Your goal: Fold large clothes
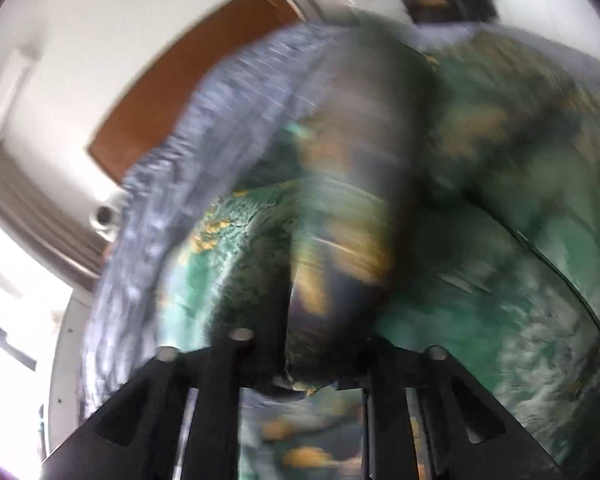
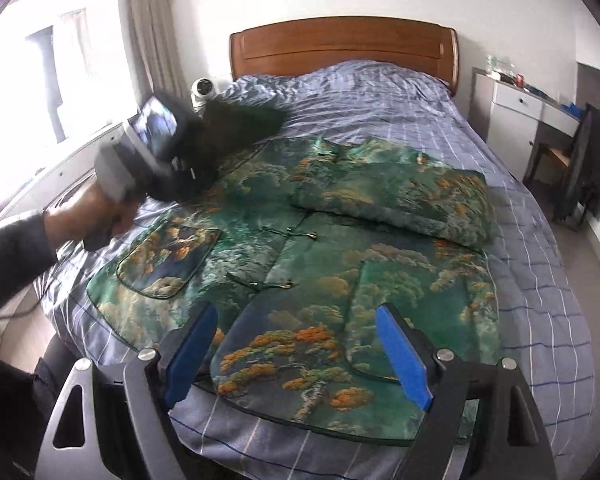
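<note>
Green silky cloth with orange trees and pale clouds covers the middle of the bed: it is a big padded jacket (image 2: 300,248), lying flat with its front up. One sleeve (image 2: 396,196) is folded across the chest at about 1 o'clock from the middle, puffy and thick like a pillow. A rounded pocket (image 2: 168,260) sits at 9 o'clock, and small loop fasteners run down the middle seam. The hem has a dark thin edge.

The right gripper (image 2: 296,356) hangs over the hem at 6 o'clock in its own view. Its blue pads (image 2: 400,356) stand wide apart, with nothing squeezed between them; the cloth lies under them.

The left gripper (image 2: 236,124) is at 10 o'clock in the right view, held by a hand (image 2: 100,212) in a dark sleeve. It is all smeared with blur. In its own view the picture is blurry too, and a dark patterned fold of the jacket hangs right in front of the lens. I cannot tell if its tongs are holding that fold or have let go.

Under the jacket is a blue sheet (image 2: 380,92) with thin pale lines in squares, a bit wrinkled. A smooth brown wooden headboard (image 2: 340,48) stands at 12 o'clock. A white drawer cabinet (image 2: 512,108) is at 2 o'clock, a long curtain (image 2: 152,28) and bright window at 10 o'clock, and a small round white camera (image 2: 203,90) sits beside the bed.
</note>
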